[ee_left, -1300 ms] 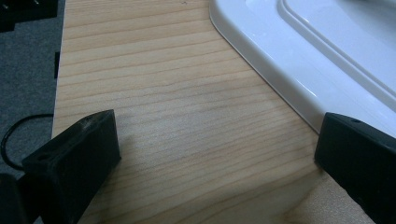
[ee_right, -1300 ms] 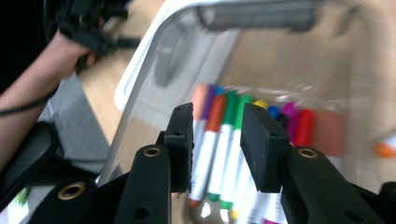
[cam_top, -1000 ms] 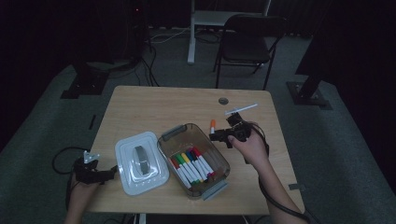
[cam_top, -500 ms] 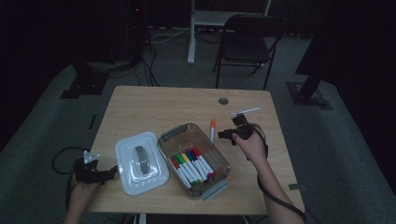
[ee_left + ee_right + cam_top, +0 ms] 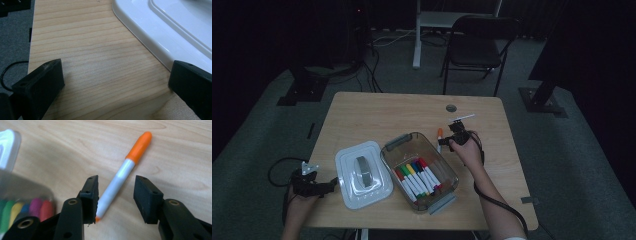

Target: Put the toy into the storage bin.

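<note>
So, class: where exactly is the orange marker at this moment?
In the high view the orange marker lies on the table, just right of the clear marker box. In the right gripper view it sits between the right gripper's open jaws.

An orange-capped marker with a white barrel [image 5: 124, 173] lies flat on the light wooden table [image 5: 377, 117], just beside the clear plastic box of coloured markers [image 5: 418, 170]. Its cap points away from the box's near corner, its orange tail end nearest the viewer.
</note>
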Tool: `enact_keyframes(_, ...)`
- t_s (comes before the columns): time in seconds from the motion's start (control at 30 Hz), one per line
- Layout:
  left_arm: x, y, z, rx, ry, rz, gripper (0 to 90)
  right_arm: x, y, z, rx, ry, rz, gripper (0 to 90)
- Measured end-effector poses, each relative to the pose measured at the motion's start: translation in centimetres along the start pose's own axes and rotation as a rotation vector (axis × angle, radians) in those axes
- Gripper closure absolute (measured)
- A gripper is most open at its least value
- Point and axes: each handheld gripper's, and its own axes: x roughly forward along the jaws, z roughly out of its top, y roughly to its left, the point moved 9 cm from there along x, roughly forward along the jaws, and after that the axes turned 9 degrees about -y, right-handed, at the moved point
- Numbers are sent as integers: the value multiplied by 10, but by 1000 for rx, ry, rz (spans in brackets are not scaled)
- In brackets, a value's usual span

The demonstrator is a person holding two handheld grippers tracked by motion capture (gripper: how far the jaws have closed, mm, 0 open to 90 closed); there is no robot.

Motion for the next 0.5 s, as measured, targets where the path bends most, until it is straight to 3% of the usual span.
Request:
enact_keyframes(0.27,0,0,0,0,0,0,5,24,-7,0,26,38,-39,581)
enact_keyframes(0.5,0,0,0,0,0,0,5,28,-9,-6,31,61,-66,662)
